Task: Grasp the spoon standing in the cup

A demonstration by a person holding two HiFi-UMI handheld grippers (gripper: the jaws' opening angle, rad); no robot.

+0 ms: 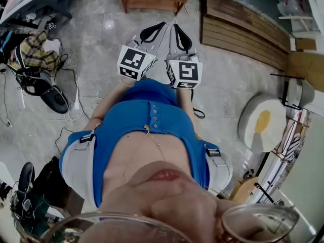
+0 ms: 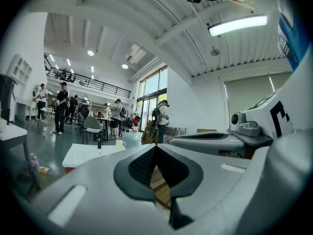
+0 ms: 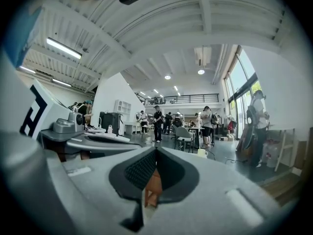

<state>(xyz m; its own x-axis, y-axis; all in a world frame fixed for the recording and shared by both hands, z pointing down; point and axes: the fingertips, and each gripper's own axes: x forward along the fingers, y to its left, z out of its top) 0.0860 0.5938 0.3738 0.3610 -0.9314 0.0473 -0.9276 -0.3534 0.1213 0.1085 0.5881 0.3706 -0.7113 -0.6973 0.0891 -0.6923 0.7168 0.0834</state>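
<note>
Hall floor (image 2: 49,146): people (image 2: 61,106), white table (image 2: 85,153), cup (image 2: 120,143)

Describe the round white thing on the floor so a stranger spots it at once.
Find the slatted wooden platform at the head view's upper right. Below it on the floor stands the round white drum. It alone has a yellow patch on its top.

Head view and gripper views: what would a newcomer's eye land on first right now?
First, the left gripper and right gripper, side by side, both shut and empty, out in front of the person's blue shirt. In the left gripper view, a white mug sits on a white table ahead, with people standing behind. No spoon can be made out.
</note>
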